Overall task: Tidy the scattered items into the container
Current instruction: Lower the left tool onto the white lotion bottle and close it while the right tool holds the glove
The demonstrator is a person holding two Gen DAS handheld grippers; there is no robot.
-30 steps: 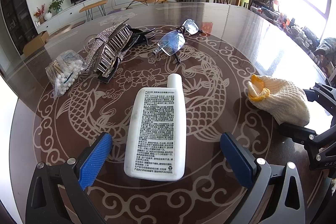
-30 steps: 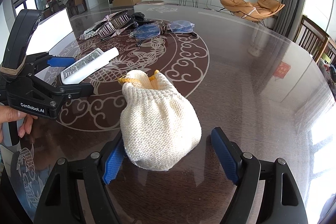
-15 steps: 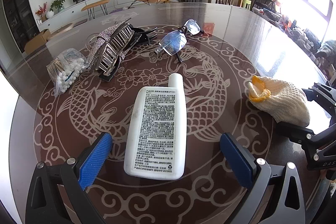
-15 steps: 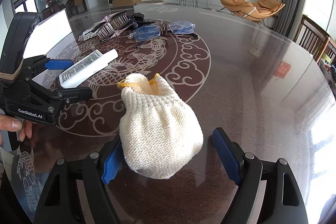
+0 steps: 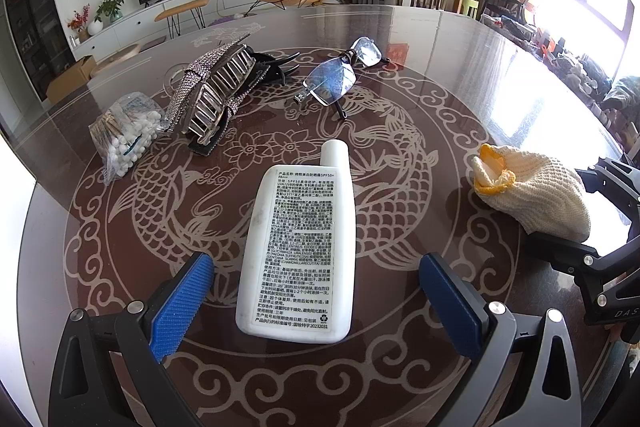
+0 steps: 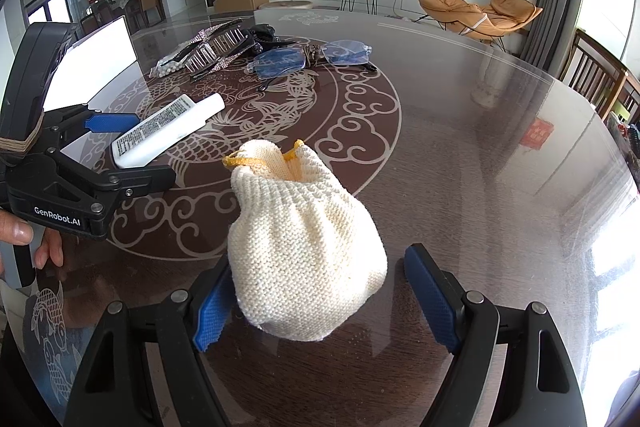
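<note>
Left gripper (image 5: pixel 316 303), jaws wide, straddles the bottle (image 5: pixel 298 255) lying flat on the table (image 5: pixel 460 75); it should close squarely on the bottle's sides, while the right gripper (image 6: pixel 320 303), also wide, brackets the pouch (image 6: pixel 304 247).

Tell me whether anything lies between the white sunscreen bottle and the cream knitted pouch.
Nothing visible does. The flat white sunscreen bottle lies between the open left gripper's pads; bare patterned glass tabletop separates it from the cream knitted pouch, whose yellow-trimmed mouth faces the bottle.

White bottle (image 5: pixel 298 251) flat — cream pouch (image 6: pixel 304 247) slumped
</note>
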